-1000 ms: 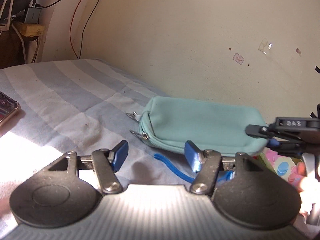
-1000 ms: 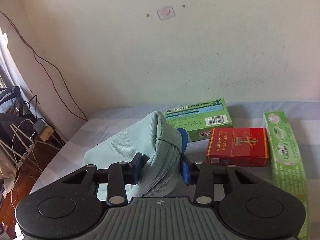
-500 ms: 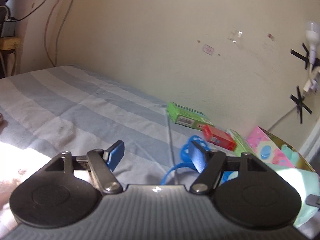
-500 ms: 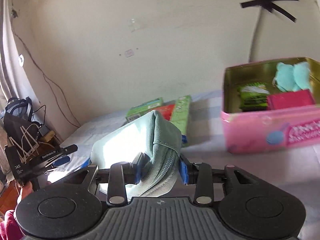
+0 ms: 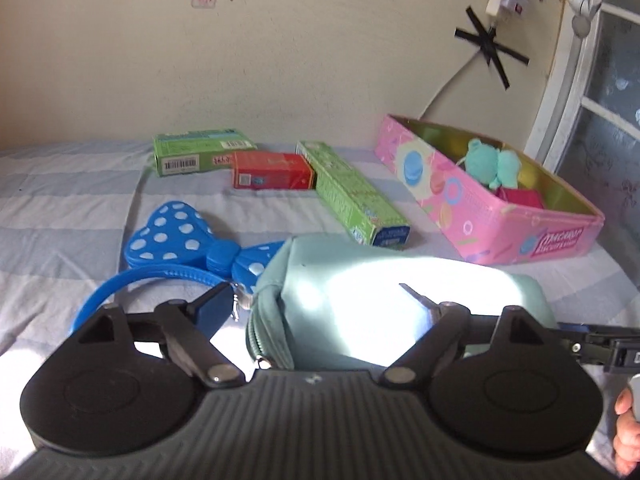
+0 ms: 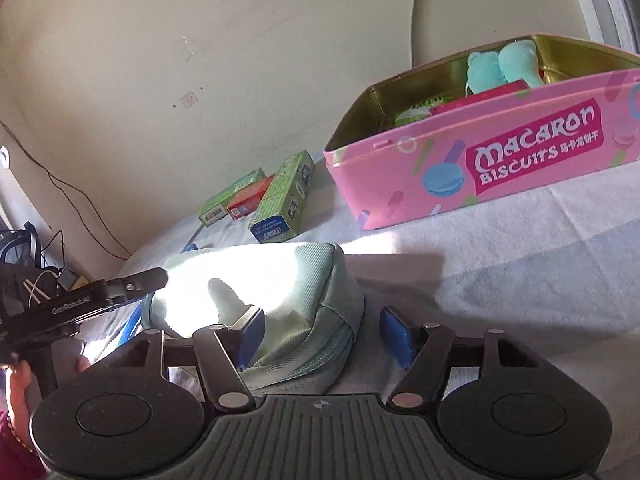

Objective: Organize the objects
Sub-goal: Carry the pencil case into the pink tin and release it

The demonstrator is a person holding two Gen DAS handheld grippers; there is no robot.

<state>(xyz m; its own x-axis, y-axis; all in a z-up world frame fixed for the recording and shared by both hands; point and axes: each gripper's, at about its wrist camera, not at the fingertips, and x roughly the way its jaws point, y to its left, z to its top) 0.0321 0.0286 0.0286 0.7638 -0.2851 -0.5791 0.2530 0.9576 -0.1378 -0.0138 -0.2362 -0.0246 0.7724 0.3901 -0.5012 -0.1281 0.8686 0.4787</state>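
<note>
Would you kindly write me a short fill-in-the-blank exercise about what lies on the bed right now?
1. The pouch lies between the fingers of the ____ left gripper.
2. The words on the pink tin read "Macaron ____".
3. The red box lies between two ____ boxes.
4. The bow is blue with ____ dots.

Missing words: open; Biscuits; green; white

Hard sunlight blew out the pouch (image 5: 384,280) top in both views; fisheye bent edges, window (image 5: 600,92) side soft.
</note>
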